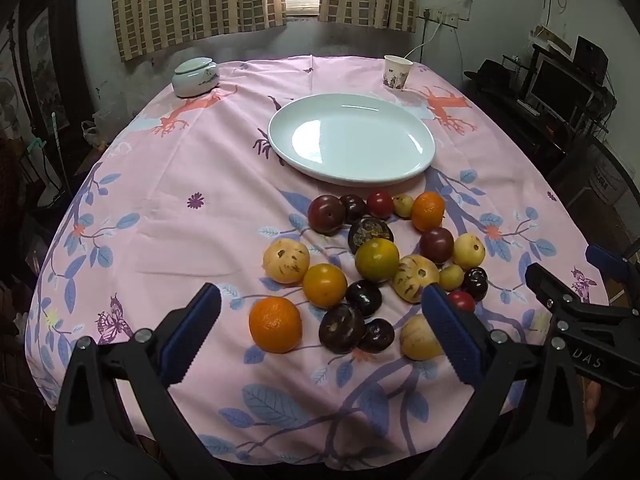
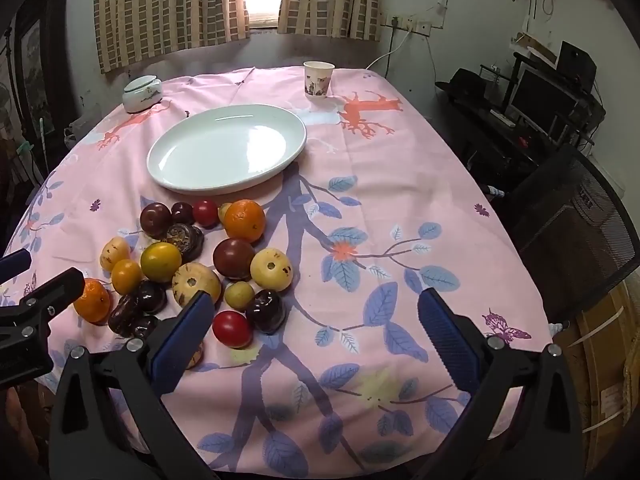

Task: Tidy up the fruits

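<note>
A pile of loose fruit lies on the pink flowered tablecloth [image 1: 168, 232]: oranges [image 1: 275, 324] [image 2: 245, 220], yellow-green citrus [image 1: 377, 260], pale yellow fruits [image 1: 286, 260], dark plums [image 1: 326, 209] and small red ones [image 2: 231, 329]. An empty white oval plate [image 1: 416, 128] [image 2: 168, 152] sits just behind the pile. My left gripper [image 1: 320, 328] is open and empty, hovering above the pile's near edge. My right gripper [image 2: 312, 332] is open and empty, to the right of the pile; it also shows at the right edge of the left wrist view [image 1: 568, 292].
A lidded white ceramic jar [image 1: 195, 77] stands at the back left of the table, a paper cup [image 1: 397, 72] at the back right. A mesh chair [image 2: 576, 232] and a desk with a monitor [image 2: 544, 100] stand to the right.
</note>
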A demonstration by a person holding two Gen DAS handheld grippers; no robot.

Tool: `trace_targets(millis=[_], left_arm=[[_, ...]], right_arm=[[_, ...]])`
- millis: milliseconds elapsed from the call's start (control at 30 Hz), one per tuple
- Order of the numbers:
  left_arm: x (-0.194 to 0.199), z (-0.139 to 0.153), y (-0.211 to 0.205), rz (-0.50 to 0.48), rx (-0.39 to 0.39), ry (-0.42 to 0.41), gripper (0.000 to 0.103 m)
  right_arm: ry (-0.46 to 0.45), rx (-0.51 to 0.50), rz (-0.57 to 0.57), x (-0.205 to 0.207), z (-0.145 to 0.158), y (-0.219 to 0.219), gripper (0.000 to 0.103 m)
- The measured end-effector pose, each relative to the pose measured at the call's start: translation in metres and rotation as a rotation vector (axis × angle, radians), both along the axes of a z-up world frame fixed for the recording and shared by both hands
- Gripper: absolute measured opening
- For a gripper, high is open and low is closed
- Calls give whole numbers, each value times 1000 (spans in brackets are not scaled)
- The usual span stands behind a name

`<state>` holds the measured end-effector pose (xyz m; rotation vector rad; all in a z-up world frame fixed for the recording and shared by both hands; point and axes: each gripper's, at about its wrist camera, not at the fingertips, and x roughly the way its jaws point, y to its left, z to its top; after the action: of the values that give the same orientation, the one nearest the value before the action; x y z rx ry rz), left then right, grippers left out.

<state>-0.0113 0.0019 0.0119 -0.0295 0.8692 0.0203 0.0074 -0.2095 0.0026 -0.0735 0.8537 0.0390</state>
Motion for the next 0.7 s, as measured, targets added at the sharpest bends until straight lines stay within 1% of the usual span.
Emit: trace_targets(millis=[100, 233, 367, 700], left_arm=[[0, 1, 0, 1, 5, -1, 101], [1, -1, 0, 1, 8, -1, 101], [4, -4, -1, 2, 16, 5, 101], [11, -10, -2, -2, 20, 17, 101]], right_arm=[[4, 13, 2, 0, -1, -4, 102], [-6, -15, 20, -3, 0, 2, 102], [13, -37, 28, -1, -3, 7, 102], [25, -35, 25, 3, -7, 6, 102]])
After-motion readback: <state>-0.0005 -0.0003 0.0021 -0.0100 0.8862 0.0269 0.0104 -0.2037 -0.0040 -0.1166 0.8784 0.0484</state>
